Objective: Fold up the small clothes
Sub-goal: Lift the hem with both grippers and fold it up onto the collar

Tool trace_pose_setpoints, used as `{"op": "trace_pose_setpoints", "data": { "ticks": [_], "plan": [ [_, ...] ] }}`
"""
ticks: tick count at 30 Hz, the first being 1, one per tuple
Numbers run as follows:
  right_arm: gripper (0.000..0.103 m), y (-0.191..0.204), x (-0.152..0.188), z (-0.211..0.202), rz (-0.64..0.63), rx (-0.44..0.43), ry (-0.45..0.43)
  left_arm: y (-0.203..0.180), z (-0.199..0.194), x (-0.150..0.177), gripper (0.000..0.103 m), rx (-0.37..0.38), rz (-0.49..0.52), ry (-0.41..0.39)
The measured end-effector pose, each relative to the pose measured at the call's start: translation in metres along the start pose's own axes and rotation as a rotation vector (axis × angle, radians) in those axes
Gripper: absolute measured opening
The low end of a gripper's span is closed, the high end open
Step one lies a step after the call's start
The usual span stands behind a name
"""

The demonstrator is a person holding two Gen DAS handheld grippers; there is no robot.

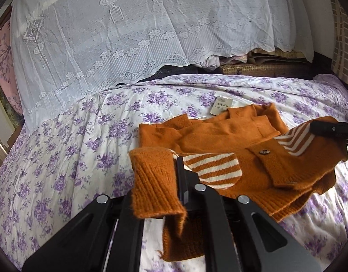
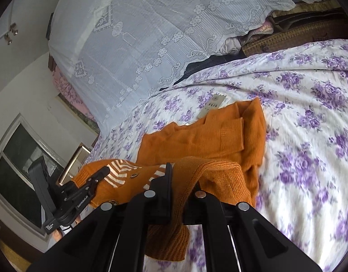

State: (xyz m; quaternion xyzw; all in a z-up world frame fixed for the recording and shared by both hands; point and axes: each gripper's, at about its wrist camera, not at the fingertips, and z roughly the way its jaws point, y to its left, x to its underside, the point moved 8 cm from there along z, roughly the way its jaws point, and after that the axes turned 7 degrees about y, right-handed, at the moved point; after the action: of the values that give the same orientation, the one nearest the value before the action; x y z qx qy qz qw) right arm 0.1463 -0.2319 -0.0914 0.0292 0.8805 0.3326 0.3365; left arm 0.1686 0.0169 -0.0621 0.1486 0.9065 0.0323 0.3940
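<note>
A small orange knit sweater [image 1: 221,136] with cream-striped pocket trim and a paper tag [image 1: 221,105] lies on the floral bed sheet [image 1: 60,158]. My left gripper [image 1: 178,181] is shut on the sweater's ribbed hem at its left corner and holds it lifted off the bed. My right gripper [image 2: 174,181] is shut on the hem at the other corner; it also shows in the left wrist view [image 1: 328,129]. The sweater [image 2: 196,140] hangs between the two, its lower half raised over the upper half. The left gripper shows in the right wrist view [image 2: 99,175].
A white lace cover [image 1: 128,34] drapes over a pile at the back of the bed. A woven mat or box [image 1: 264,68] lies behind at the right. A window [image 2: 19,158] and a wall are at the left in the right wrist view.
</note>
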Motion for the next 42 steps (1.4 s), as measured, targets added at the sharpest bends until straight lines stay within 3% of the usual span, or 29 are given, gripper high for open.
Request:
{"op": "trace_pose_setpoints", "data": {
  "ticks": [19,32,37,42],
  "plan": [
    [0.006,-0.037,-0.052,0.058,0.053,0.017,0.015,0.011,0.080,-0.043,0.006,-0.026,-0.035,0.048],
    [0.006,-0.067,-0.078,0.103,0.098,0.049,0.028,0.021,0.138,-0.053,0.008,-0.049,-0.072,0.101],
    [0.006,-0.090,-0.079,0.122,0.136,0.066,0.053,0.018,0.159,-0.051,0.009,-0.072,-0.046,0.119],
    [0.005,-0.097,-0.077,0.128,0.145,0.061,0.063,0.008,0.169,-0.047,0.010,-0.142,0.023,0.127]
  ]
}}
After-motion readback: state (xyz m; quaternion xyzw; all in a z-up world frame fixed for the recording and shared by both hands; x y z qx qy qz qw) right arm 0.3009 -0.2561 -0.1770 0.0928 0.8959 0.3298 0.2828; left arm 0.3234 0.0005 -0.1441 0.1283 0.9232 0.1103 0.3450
